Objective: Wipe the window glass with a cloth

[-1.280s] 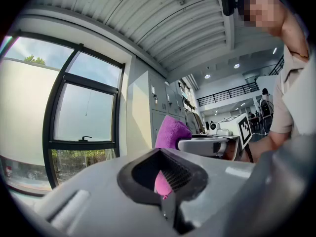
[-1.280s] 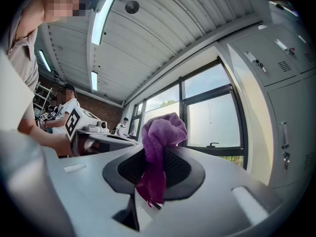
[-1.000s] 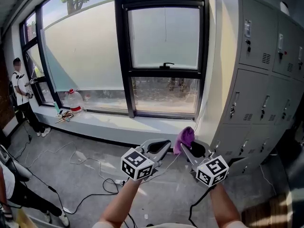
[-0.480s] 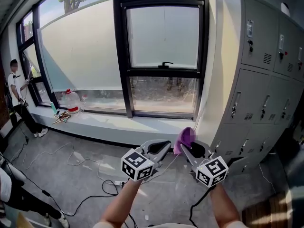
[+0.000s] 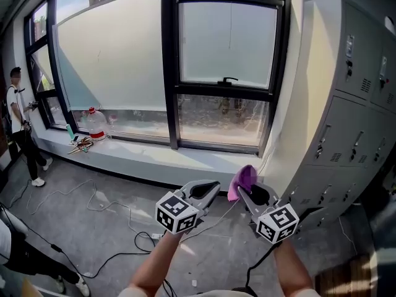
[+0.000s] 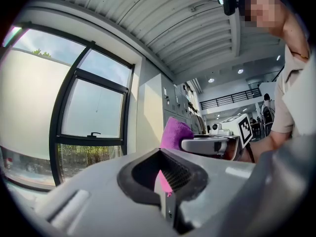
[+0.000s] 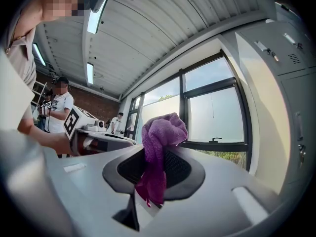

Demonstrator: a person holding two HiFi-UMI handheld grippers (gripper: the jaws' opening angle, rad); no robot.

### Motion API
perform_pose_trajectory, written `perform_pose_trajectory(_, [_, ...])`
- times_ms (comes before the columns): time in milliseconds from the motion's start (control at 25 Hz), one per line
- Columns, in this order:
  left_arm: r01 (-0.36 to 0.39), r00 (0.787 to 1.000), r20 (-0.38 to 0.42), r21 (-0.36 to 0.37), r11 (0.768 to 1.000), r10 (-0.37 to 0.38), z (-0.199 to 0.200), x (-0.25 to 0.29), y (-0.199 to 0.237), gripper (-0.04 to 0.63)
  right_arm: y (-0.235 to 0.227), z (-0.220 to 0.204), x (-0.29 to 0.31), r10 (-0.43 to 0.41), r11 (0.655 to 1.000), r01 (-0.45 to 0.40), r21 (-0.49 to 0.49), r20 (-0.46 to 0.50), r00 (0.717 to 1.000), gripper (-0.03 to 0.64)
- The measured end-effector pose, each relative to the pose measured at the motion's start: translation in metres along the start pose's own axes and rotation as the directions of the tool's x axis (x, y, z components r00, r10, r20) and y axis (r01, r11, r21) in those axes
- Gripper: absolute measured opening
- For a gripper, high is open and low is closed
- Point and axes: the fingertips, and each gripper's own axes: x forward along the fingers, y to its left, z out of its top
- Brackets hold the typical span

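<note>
The purple cloth (image 5: 243, 179) is clamped in the right claw (image 5: 249, 193), well apart from the window glass (image 5: 226, 42); it looks soft, light and limp, so I judge it will fold under pressure and is best held by its bunched middle, with the loose tuft leading. Only the right gripper view shows the pinch, a wad above the pads and a tail hanging below, while the left gripper view shows the left claw (image 5: 209, 187) closed on nothing, and the head view alone shows the floor between claws and window
</note>
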Motion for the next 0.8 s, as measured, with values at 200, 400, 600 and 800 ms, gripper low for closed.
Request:
perform_pose_trajectory(200, [0.011, 1.0, -0.018, -0.004, 1.0, -0.011, -0.012, 0.016, 0.021, 0.0, -0.02, -0.016, 0.02, -0.007, 1.0, 0.008, 0.021, -0.007, 1.0, 0.115])
perform_pose_trajectory(400, [-0.016, 0.998, -0.055, 0.008, 1.0, 0.016, -0.028, 0.048, 0.056, 0.0, -0.06, -0.034, 0.05, 0.014, 0.999, -0.016, 0.052, 0.029, 0.999, 0.114])
perform_pose_trajectory(600, [-0.065, 0.993, -0.1, 0.019, 0.998, 0.066, -0.04, 0.101, 0.097, 0.0, -0.121, -0.057, 0.087, 0.058, 0.993, -0.063, 0.096, 0.051, 0.997, 0.115])
perform_pose_trajectory(800, [-0.105, 0.988, -0.11, 0.014, 0.994, 0.106, -0.04, 0.167, 0.139, 0.0, -0.191, -0.062, 0.116, 0.103, 0.989, -0.11, 0.104, 0.07, 0.992, 0.115])
